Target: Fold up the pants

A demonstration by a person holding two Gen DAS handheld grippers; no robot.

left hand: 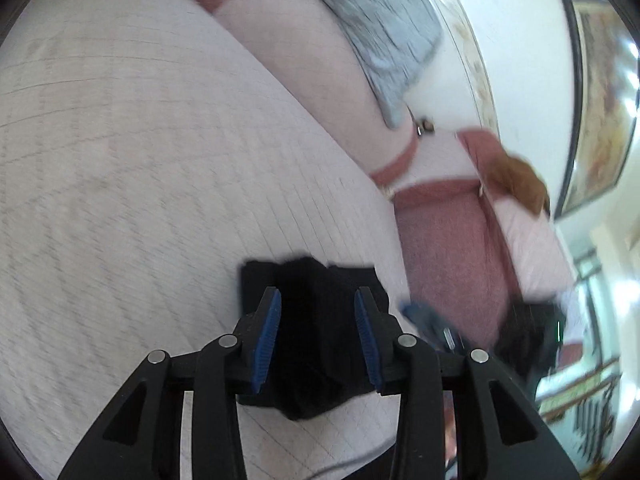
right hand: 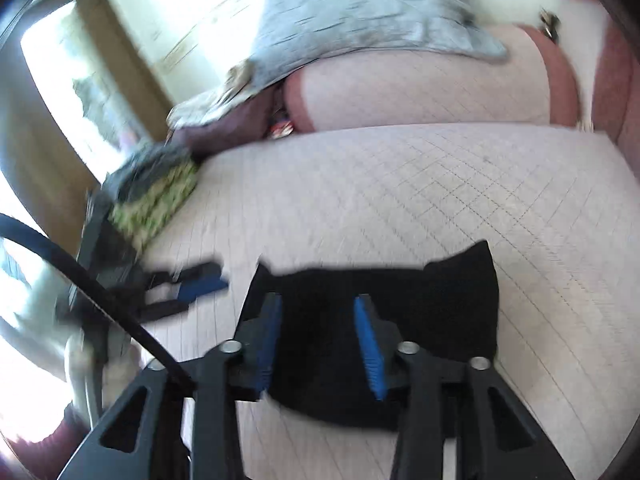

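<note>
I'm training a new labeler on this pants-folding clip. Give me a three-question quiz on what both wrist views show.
1. True or false: the black pants lie in a compact bundle on the pale checked cover.
2. The left gripper fingers stand: A) pressed shut, B) apart.
3. What lies against the wall behind the cover?

Key:
1. True.
2. B, apart with pants between them; the right gripper looks alike.
3. A grey pillow.
</note>
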